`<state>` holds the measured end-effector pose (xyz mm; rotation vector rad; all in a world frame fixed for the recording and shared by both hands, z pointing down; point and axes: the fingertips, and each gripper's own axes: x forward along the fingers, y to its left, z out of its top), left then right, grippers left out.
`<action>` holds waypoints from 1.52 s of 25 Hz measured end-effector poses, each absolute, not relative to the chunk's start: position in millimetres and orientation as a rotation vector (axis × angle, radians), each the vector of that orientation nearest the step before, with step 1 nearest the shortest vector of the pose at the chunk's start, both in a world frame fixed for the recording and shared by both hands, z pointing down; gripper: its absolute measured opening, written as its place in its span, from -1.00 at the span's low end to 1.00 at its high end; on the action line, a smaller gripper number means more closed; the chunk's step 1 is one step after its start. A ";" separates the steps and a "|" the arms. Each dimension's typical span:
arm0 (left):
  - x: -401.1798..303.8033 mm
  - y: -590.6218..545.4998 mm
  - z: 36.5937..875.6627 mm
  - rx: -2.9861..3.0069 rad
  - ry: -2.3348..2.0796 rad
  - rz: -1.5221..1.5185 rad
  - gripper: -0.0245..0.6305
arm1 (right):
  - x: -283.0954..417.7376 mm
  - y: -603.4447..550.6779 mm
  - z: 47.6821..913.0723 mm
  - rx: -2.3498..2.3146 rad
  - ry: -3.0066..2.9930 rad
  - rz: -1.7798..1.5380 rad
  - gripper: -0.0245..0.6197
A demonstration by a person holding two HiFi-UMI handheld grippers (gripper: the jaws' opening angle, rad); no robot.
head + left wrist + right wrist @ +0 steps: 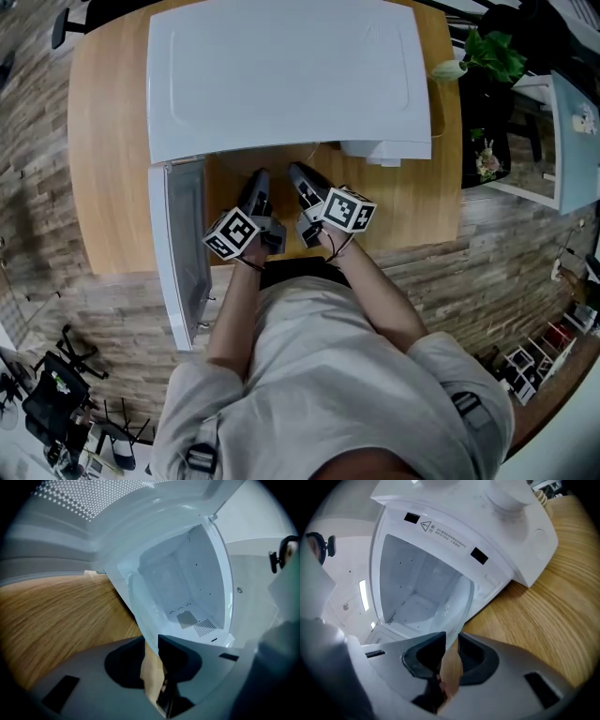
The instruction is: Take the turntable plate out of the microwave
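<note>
The clear glass turntable plate (pixel 139 605) is held at the mouth of the white microwave (pixel 281 75), whose cavity shows through the glass. My left gripper (pixel 152 642) is shut on the plate's left rim, the glass edge pinched between its dark pads. On the opposite rim of the plate (pixel 460 611), my right gripper (pixel 451 640) is also shut. In the head view, the left gripper (pixel 256 180) and right gripper (pixel 300 172) reach side by side under the microwave's front edge. The glass itself hardly shows there.
The microwave door (pixel 183 244) stands swung open at the left, next to my left arm. The microwave sits on a wooden table (pixel 103 141) with bare wood in front of it. A potted plant (pixel 492 56) stands beyond the table's right edge.
</note>
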<state>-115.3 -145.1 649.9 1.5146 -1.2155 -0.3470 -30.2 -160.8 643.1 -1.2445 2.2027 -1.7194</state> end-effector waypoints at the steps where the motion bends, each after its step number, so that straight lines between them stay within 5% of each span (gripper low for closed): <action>1: -114.3 -141.3 651.1 1.514 -1.216 -0.338 -0.63 | -28.0 -157.6 644.0 -1.251 2.202 -1.720 -0.66; 11: -140.9 -153.1 646.6 1.519 -1.269 -0.414 -0.40 | -21.4 -151.4 647.2 -1.271 2.242 -1.691 -0.63; 17: -146.7 -171.4 648.4 1.536 -1.283 -0.401 -0.40 | -13.3 -174.1 647.0 -1.303 2.207 -1.675 -0.40; 38: -143.0 -154.0 647.7 1.506 -1.270 -0.402 -0.55 | -9.8 -181.6 642.7 -1.326 2.181 -1.658 -0.56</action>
